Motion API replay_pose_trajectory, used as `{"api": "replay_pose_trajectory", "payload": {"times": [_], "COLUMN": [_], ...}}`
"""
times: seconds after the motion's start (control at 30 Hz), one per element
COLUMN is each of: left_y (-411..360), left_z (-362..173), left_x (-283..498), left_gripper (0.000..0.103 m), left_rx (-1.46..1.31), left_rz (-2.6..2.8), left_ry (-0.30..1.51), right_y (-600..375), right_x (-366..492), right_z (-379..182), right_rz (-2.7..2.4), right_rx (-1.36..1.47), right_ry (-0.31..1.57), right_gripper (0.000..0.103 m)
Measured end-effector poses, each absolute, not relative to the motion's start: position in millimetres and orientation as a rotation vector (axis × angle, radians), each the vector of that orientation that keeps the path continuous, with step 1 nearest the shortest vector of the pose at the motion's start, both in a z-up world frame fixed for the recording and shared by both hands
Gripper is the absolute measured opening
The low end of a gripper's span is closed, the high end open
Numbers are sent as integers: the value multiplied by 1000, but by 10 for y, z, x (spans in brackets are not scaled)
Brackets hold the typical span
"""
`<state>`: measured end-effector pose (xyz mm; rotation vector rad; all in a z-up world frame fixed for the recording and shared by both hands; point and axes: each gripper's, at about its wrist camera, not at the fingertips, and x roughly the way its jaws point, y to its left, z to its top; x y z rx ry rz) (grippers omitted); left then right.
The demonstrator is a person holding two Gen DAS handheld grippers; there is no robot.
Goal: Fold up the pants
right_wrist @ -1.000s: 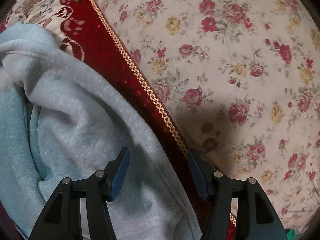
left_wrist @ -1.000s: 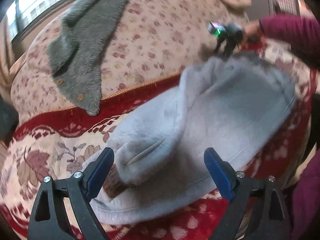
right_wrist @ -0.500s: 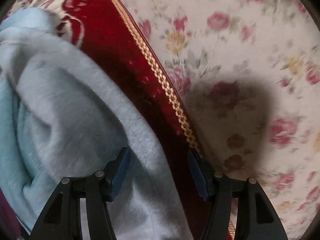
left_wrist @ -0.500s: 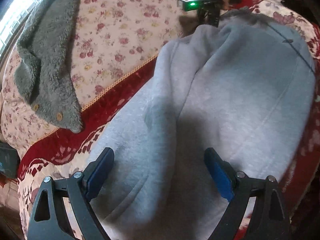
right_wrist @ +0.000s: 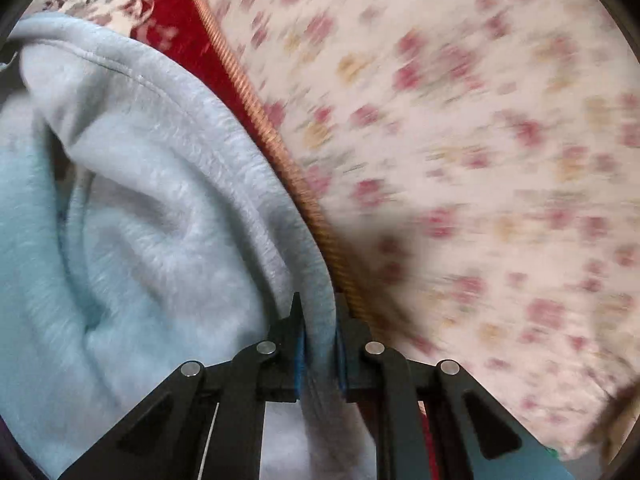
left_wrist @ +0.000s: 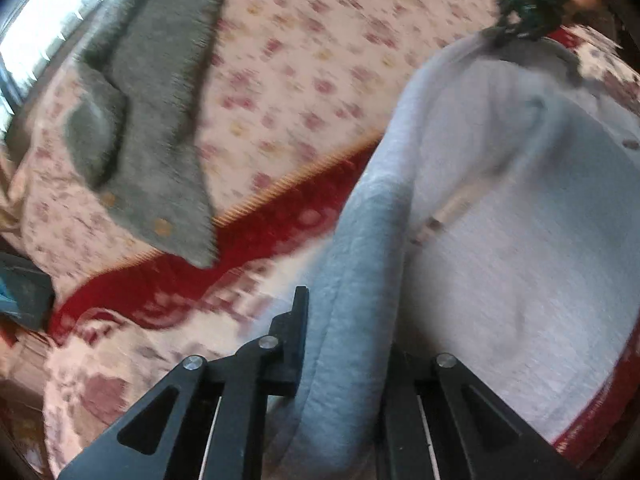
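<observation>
Both claws (left_wrist: 346,344) (right_wrist: 320,344) now pinch pants (left_wrist: 500,220).

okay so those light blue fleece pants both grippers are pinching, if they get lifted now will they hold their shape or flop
The pants will probably flop: the cloth already lies in soft rolls and deep creases. The left gripper and right gripper each pinch only a narrow edge, so the span between them would likely sag. The thick, fuzzy fleece looks grippy, so slipping out seems unlikely.

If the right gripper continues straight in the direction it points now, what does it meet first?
The right gripper is already shut on the grey pants. Straight ahead, it probably meets the gold trim and floral cover next; depth is unclear.
</observation>
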<state>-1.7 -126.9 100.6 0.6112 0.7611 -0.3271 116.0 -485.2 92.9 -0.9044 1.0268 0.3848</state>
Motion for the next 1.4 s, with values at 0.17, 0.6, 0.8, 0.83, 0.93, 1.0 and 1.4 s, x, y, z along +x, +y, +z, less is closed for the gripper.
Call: {"api": "replay_pose_trajectory", "payload": {"times": [0.17, 0.6, 0.8, 0.83, 0.93, 1.0, 1.4], "left_y": [-1185, -853, -654, -594, -382, -263, 330], "left_z": [1431, 1373, 761, 730, 752, 803, 959], "left_x": [259, -597, -1109, -1164, -1311, -1436, -1841], "left_gripper": [10, 10, 19, 22, 57, 68, 95], "left_rx": [644, 754, 644, 598, 430, 346, -353], "left_rz": [-248, -247, -267, -254, -283, -275, -229], "left_ry": [660, 651, 791, 801, 821, 805, 827], "right_y": [-4894, -4515, -4295, -4279, -4251, -4285, -3752], "right_x": [797, -863, -1481, -1532, -1679, -1711, -1937], "right_z": [1570, 1720, 518, 396, 240, 291, 822], "right_rz": [295, 434, 486, 478, 448, 444, 808], "right_rx": [-876, -720, -716, -722, -731, -711, -258], "right_ry": [929, 879, 1028, 1038, 1005, 992, 956], "right_gripper": [11, 12, 12, 13, 18, 20, 66]}}
